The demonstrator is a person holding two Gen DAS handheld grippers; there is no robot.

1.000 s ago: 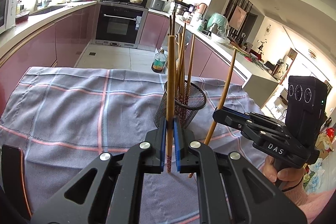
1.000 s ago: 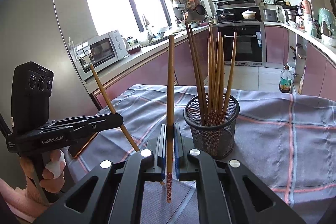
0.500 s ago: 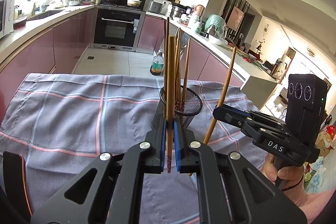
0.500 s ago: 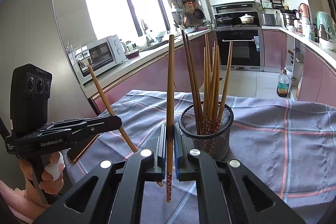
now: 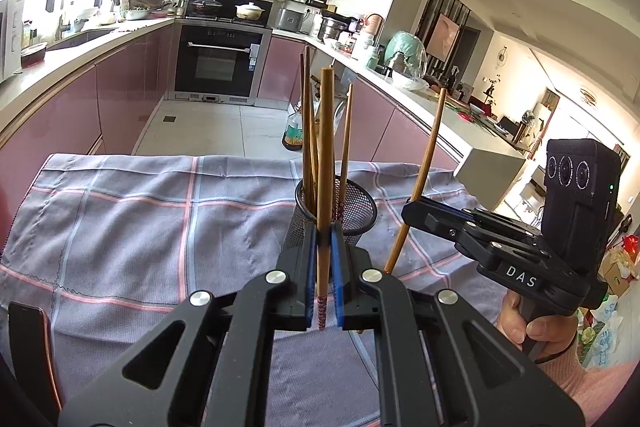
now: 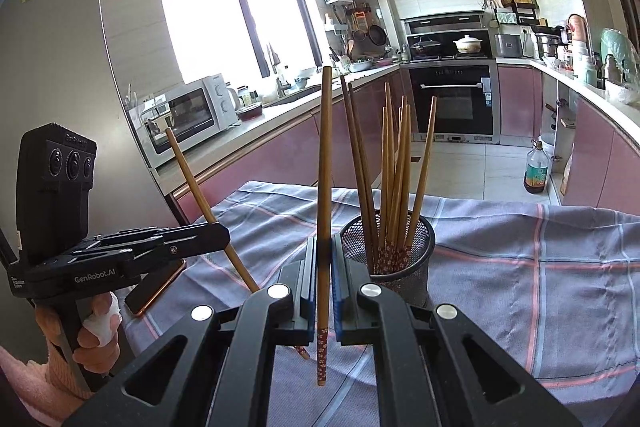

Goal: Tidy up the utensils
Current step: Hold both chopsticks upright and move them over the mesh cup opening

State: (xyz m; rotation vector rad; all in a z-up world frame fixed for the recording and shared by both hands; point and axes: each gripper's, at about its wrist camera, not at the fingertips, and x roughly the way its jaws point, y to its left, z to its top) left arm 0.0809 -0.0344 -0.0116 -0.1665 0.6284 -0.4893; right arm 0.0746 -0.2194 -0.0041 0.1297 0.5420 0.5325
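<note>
Right now the black mesh cup (image 6: pixel 390 259) stands on the plaid cloth (image 6: pixel 520 247), just right of centre in my right wrist view, and it holds a bundle of brown chopsticks (image 6: pixel 394 183). They stand nearly upright with their flower-patterned ends down in the cup and fan out a little toward the top. In my left wrist view the same cup (image 5: pixel 352 207) sits at centre, partly behind my own fingers.

My right gripper (image 6: pixel 325 291) is clamped on a single chopstick (image 6: pixel 325 163). Its long axis runs almost vertical through the middle of the frame, patterned end hanging below the pads, plain end up. It sits just left of the cup, not inside it.

My left gripper (image 5: pixel 325 277) is closed on another chopstick (image 5: pixel 326 147), also close to vertical, patterned tip at the bottom, lined up in front of the cup.

From the left view, the right gripper (image 5: pixel 416 217) reaches in from the lower right, its stick leaning up to the right. From the right view, the left gripper (image 6: pixel 216 237) comes in from the lower left, its stick tilted up to the left. A hand (image 6: pixel 96 331) wraps that handle, and a dark phone (image 6: pixel 156 285) lies on the cloth below it.
</note>
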